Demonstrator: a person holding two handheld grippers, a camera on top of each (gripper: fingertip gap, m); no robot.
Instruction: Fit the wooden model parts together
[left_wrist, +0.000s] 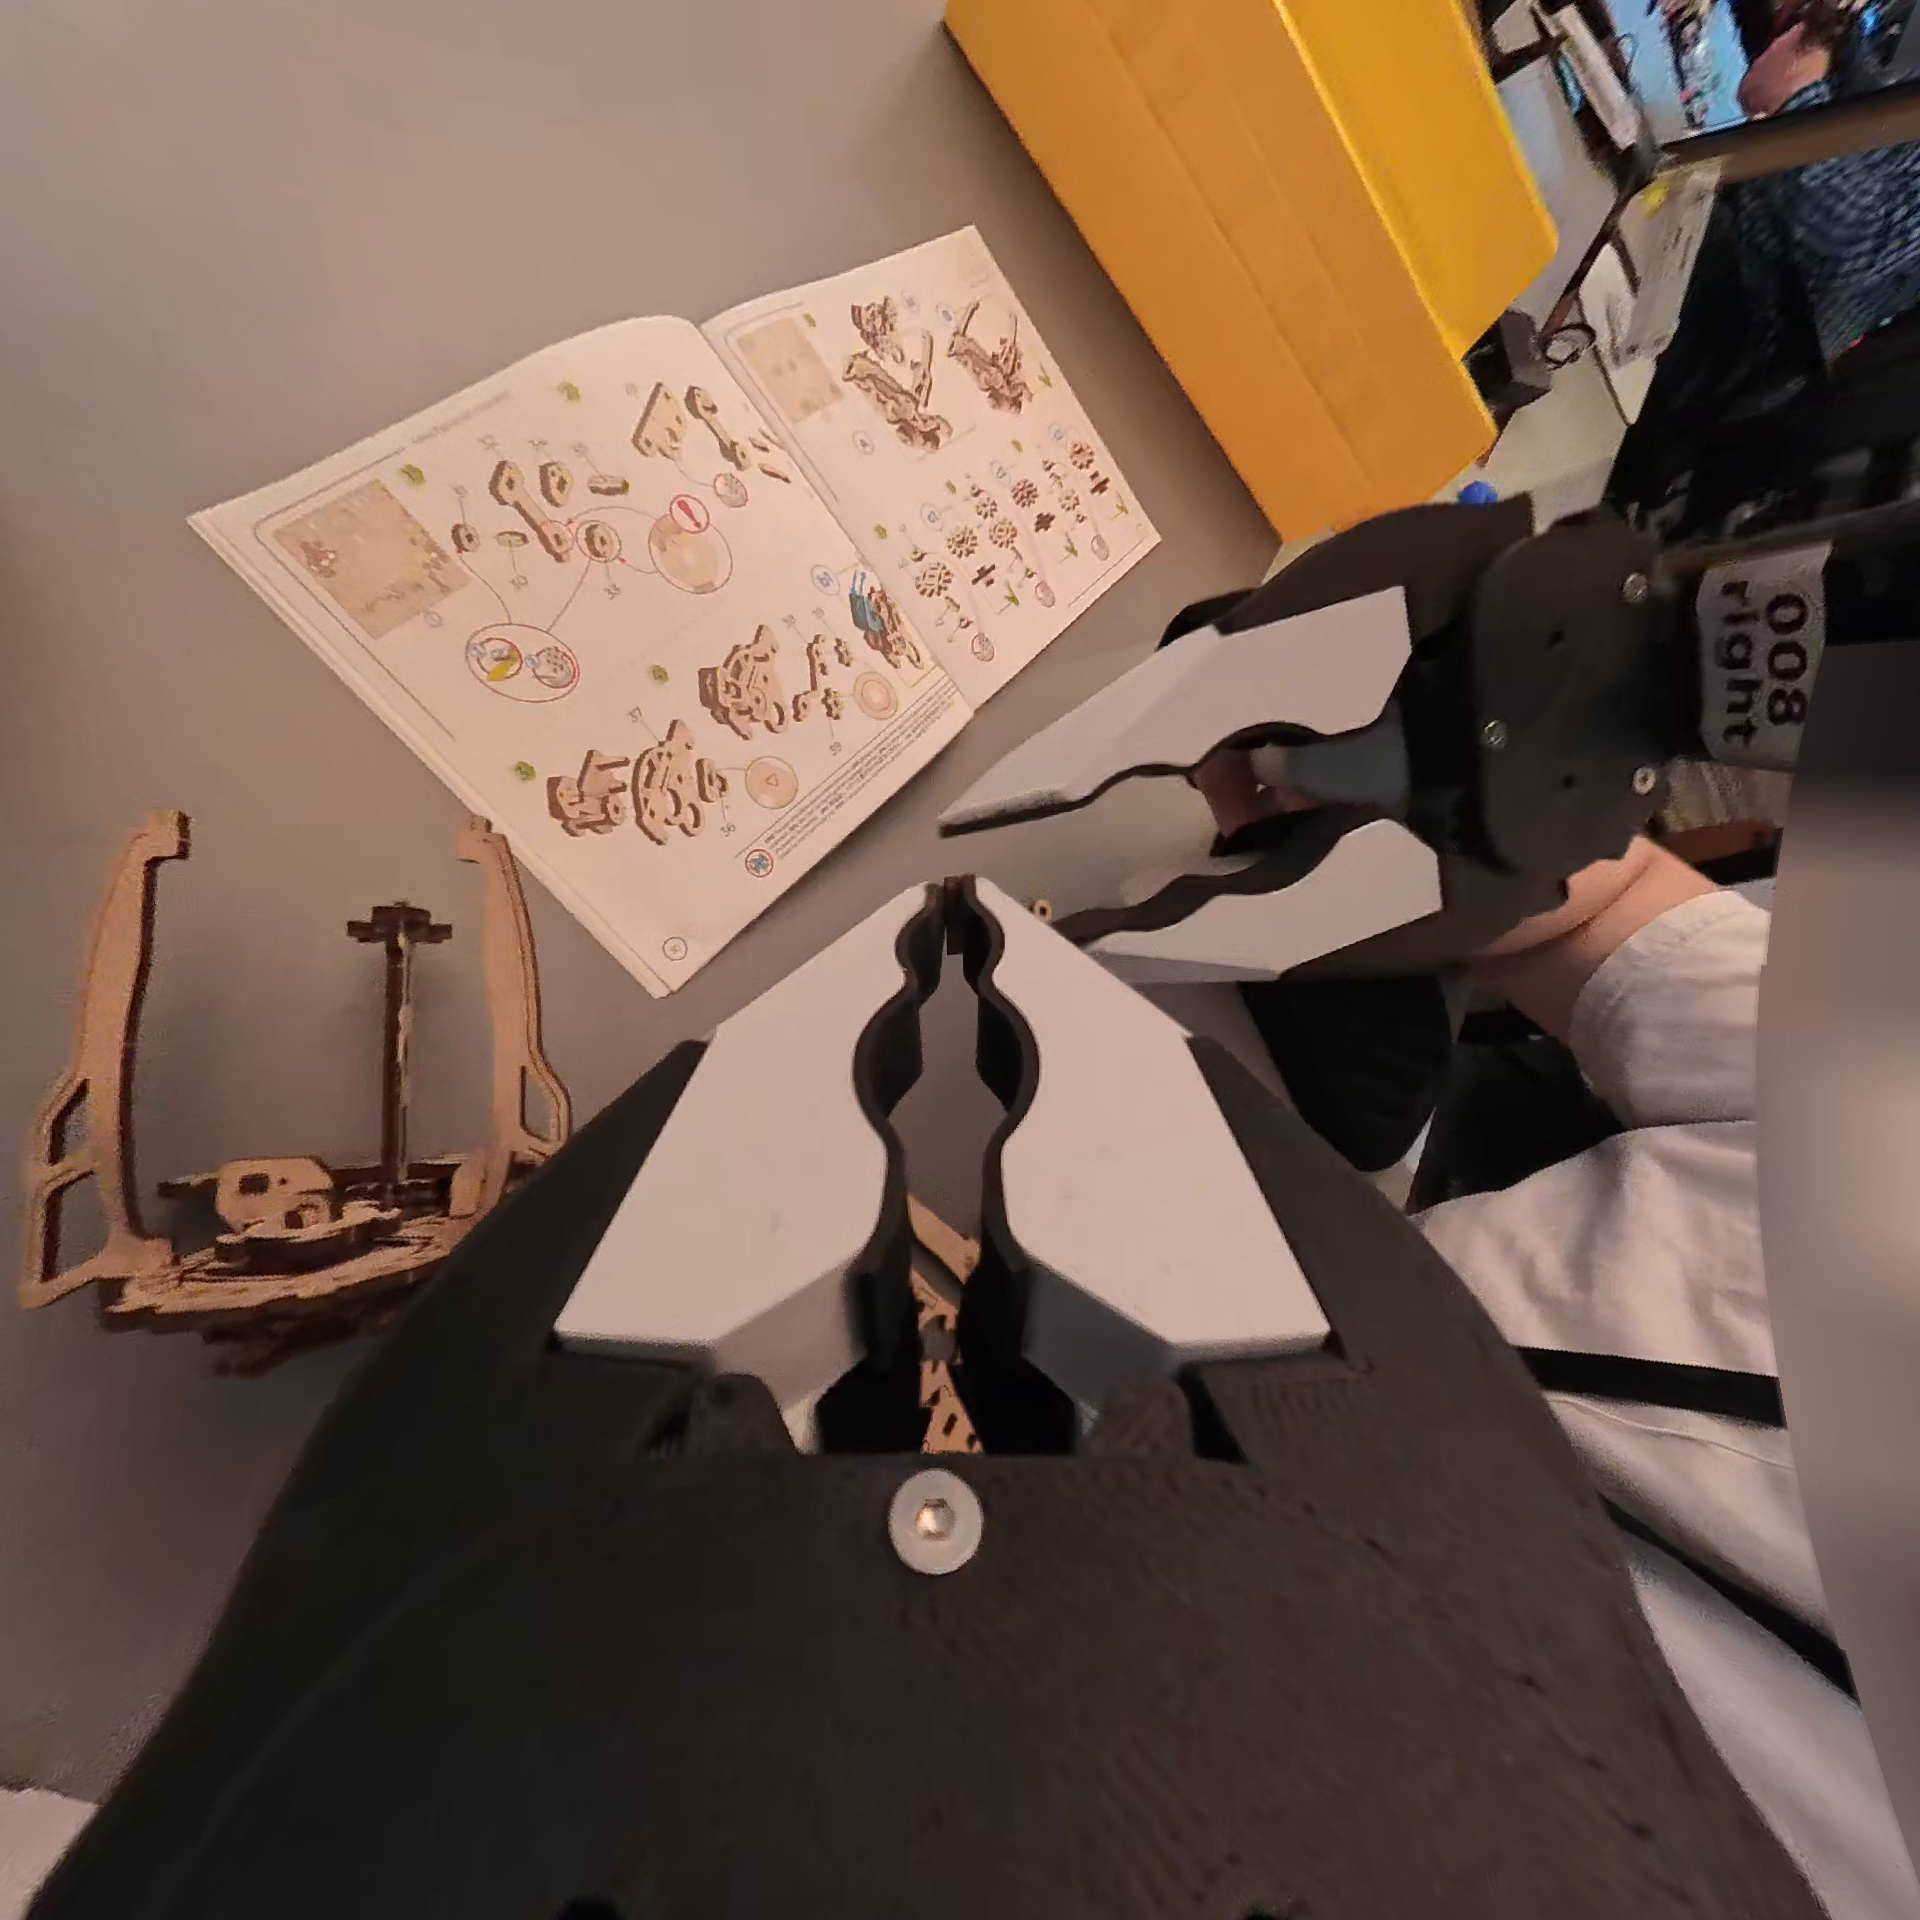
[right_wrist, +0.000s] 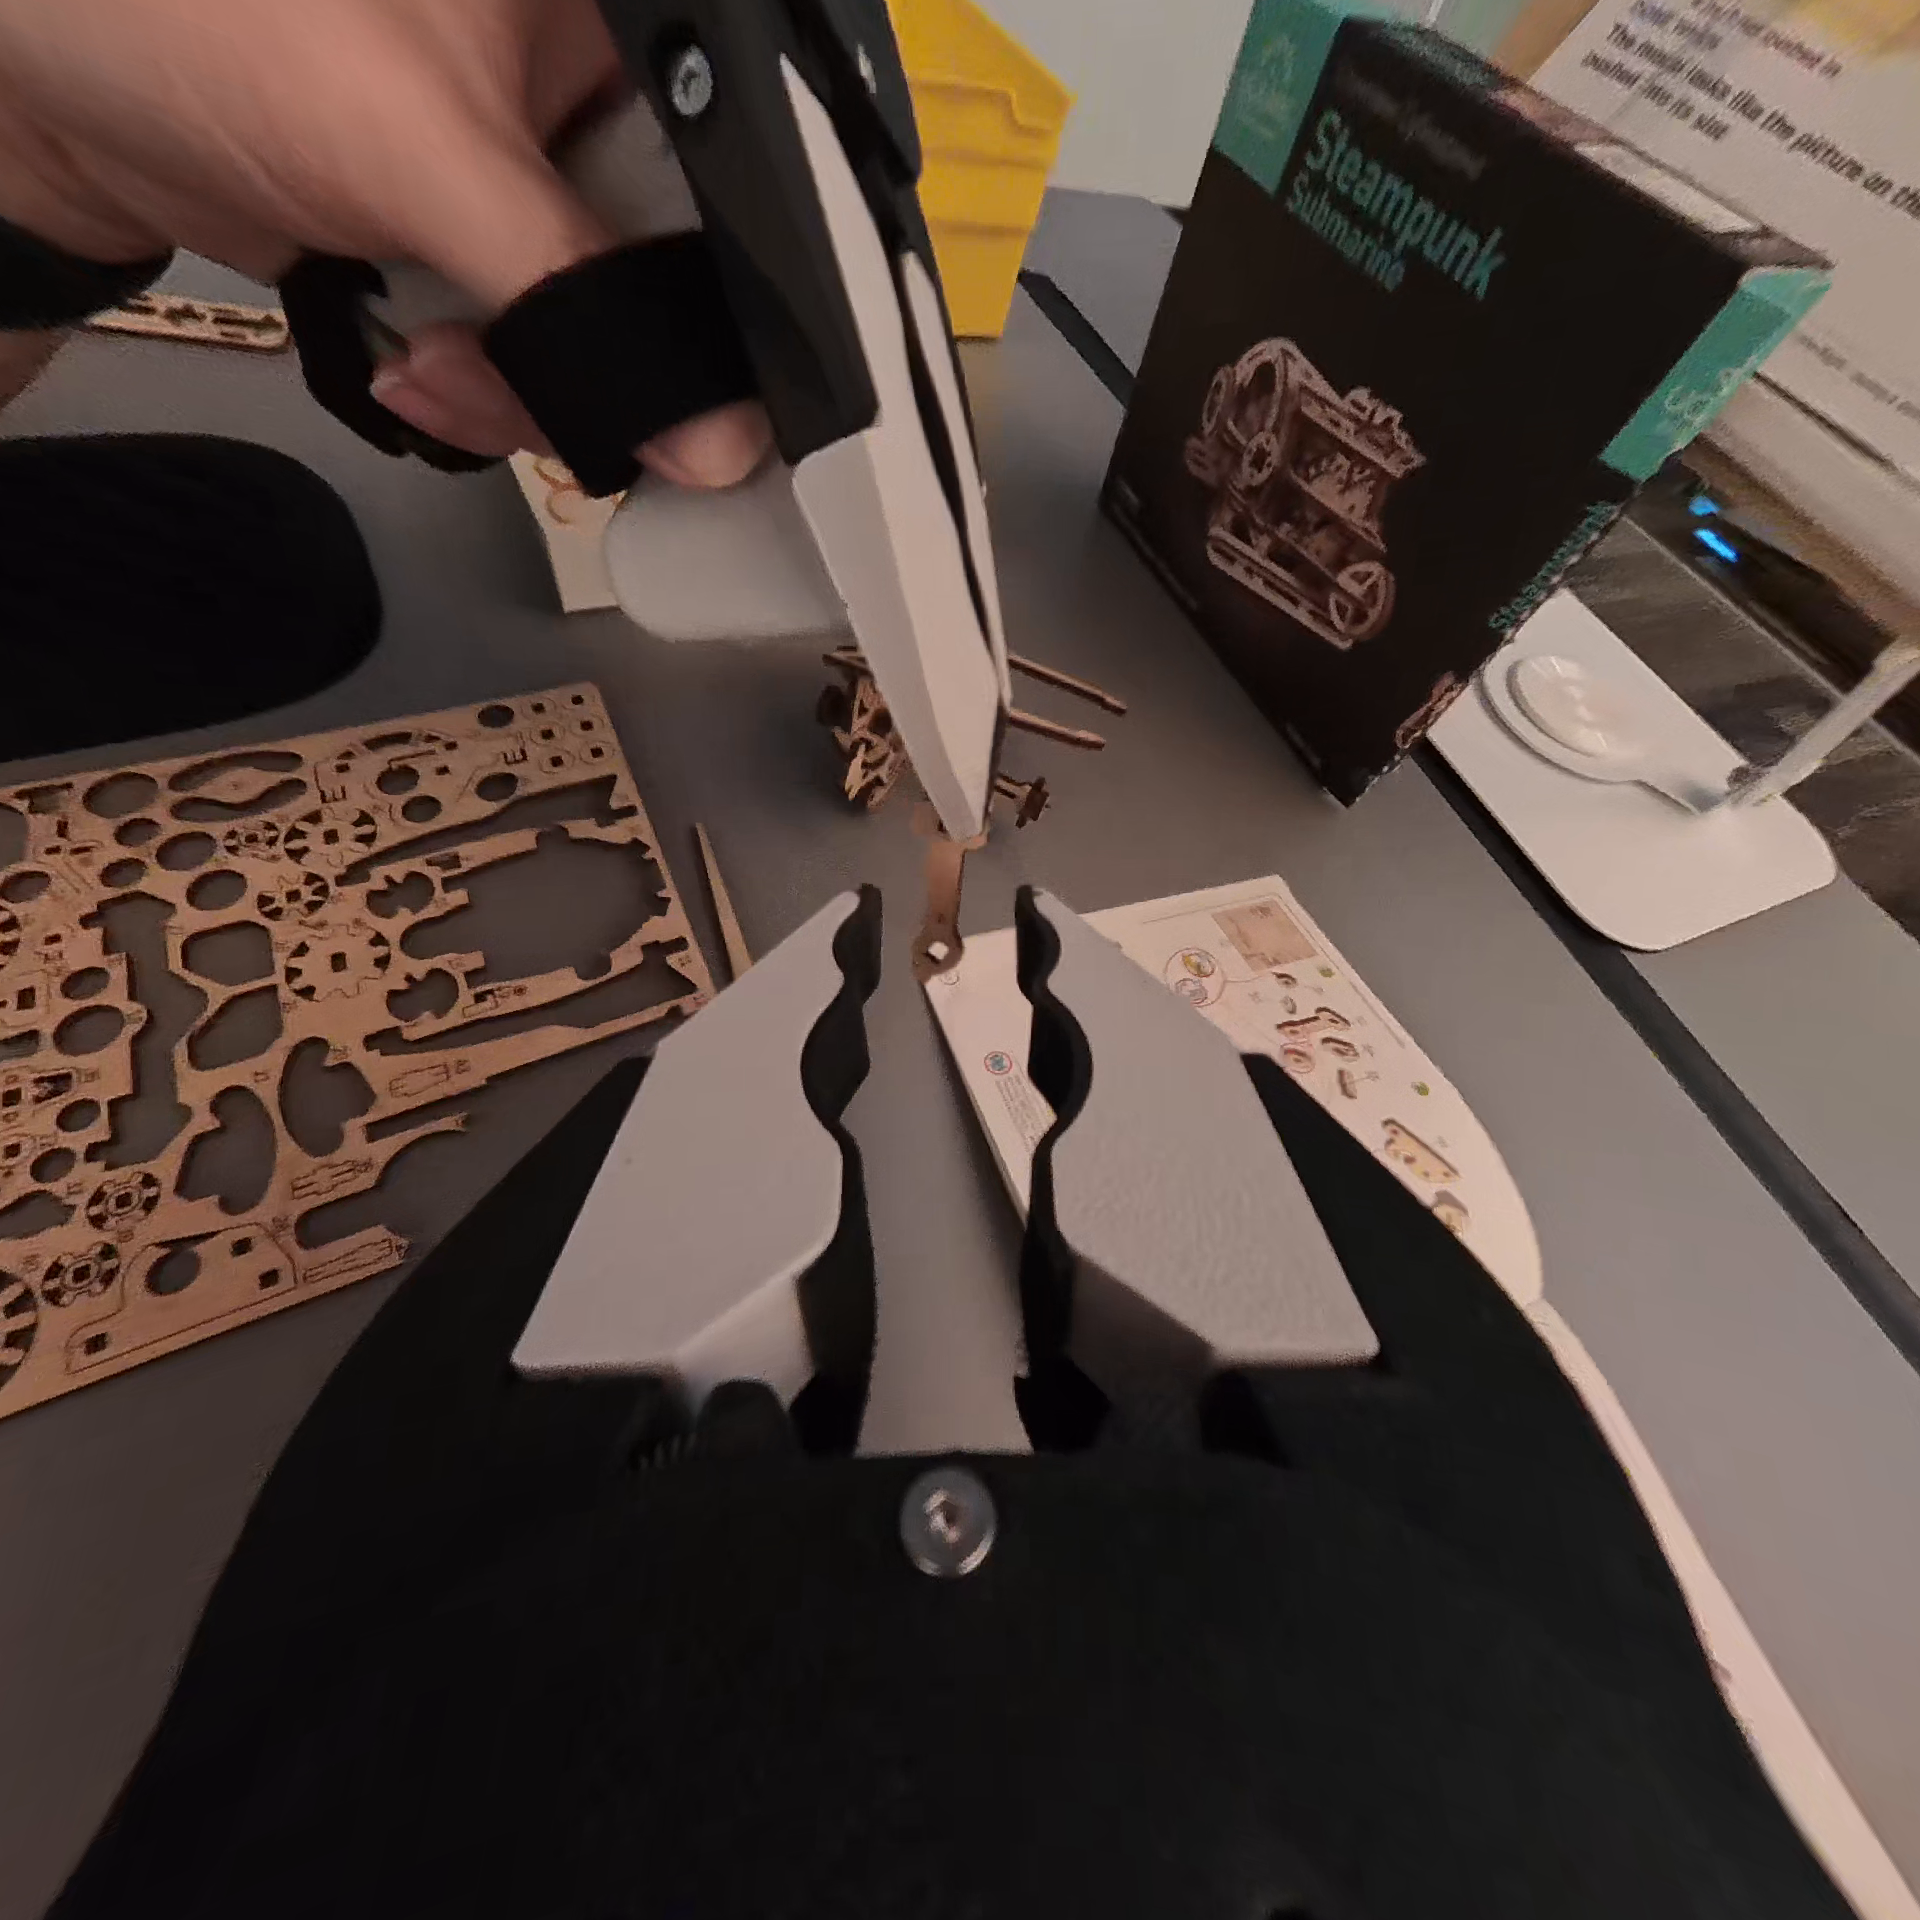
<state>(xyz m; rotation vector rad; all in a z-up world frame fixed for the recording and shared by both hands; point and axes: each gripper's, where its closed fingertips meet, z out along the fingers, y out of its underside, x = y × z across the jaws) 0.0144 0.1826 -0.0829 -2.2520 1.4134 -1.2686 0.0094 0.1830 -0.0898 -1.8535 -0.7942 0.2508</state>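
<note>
My left gripper (left_wrist: 951, 896) is shut on a small flat wooden link piece (right_wrist: 940, 894), which hangs down from its tips. In the right wrist view the left gripper (right_wrist: 966, 821) comes down from above, held by a hand. My right gripper (right_wrist: 945, 909) is open and empty, and the link piece hangs just in front of the gap between its fingers. In the left wrist view the right gripper (left_wrist: 1013, 878) sits close to the right of my left fingertips. A small wooden sub-assembly with pegs (right_wrist: 873, 727) stands on the table behind the link piece.
A punched wooden parts sheet (right_wrist: 260, 987) lies at the left, with a thin wooden stick (right_wrist: 722, 904) beside it. An open instruction booklet (left_wrist: 675, 623) lies on the grey table. A wooden frame model (left_wrist: 291, 1143), a yellow bin (left_wrist: 1247, 239), the kit box (right_wrist: 1403, 416) and a white stand (right_wrist: 1662, 810) are nearby. The grippers are tip to tip, or close to it.
</note>
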